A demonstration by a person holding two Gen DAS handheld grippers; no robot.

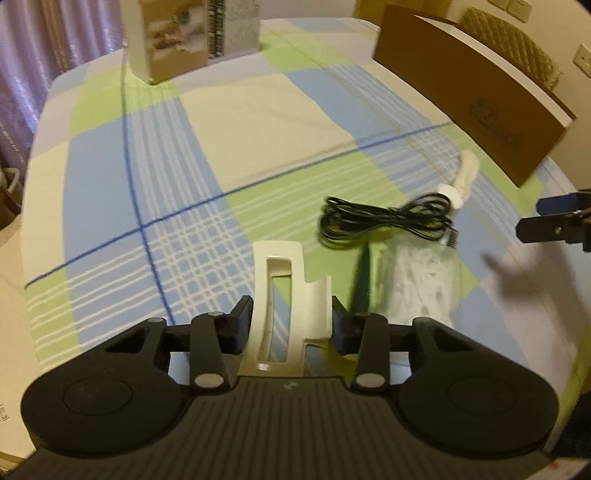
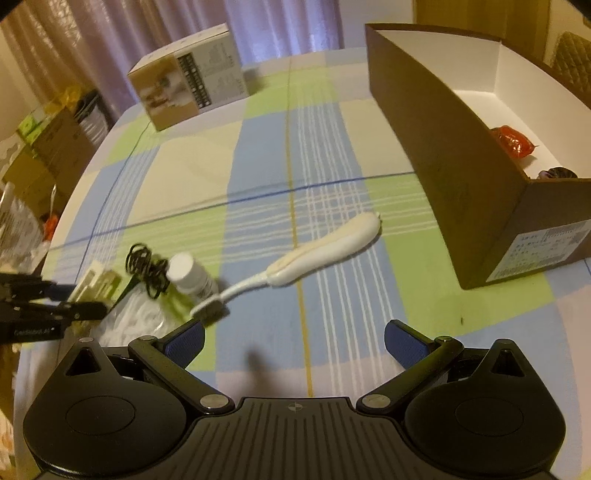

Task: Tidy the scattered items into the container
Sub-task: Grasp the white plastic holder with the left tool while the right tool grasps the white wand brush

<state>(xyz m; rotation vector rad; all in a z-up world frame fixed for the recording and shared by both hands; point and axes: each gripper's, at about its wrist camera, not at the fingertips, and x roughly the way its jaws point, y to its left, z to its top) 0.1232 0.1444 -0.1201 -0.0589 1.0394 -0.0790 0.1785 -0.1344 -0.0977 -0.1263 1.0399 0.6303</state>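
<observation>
- Left gripper [image 1: 291, 325] is clamped on a cream plastic clip [image 1: 282, 295] with a long slot through it; the clip stands up between the pads, lifted off the cloth. The left wrist view alone shows this grip close up.
- From the right wrist the left gripper [image 2: 79, 301] is only a dark shape at the left edge, with the clip [image 2: 96, 282] pale and blurred at its tip.
- Right gripper [image 2: 293, 341]: jaws wide apart, nothing between the blue pads [image 2: 186, 338], hovering above the cloth. In the left view only its fingertips [image 1: 546, 219] show at the right edge.
- Only the right view looks into the container: brown cardboard box [image 2: 461, 166], white inside, holding a red wrapped item [image 2: 513, 142] and a dark item [image 2: 557, 173] at the near corner. The left view gives just its outer wall [image 1: 469, 107].
- Still scattered: coiled black cable [image 1: 376, 219], white-capped bottle [image 2: 192, 277] lying on its side, white brush with a padded handle [image 2: 325, 251], and a clear bag with white contents [image 1: 421, 284]. Bottle, cable and bag are bunched together; the brush head touches that pile.
- Surface: checked cloth [image 2: 258, 155] in blue, green and cream with thin blue lines.
- A printed carton [image 2: 184, 77] stands at the far edge, well apart from the items.
- Room: curtains [image 2: 277, 22] behind, stacked boxes [image 2: 55, 147] off the left side, a quilted chair back [image 1: 517, 40] behind the container.
- Both views are motion-blurred; the label text on the box is unreadable.
</observation>
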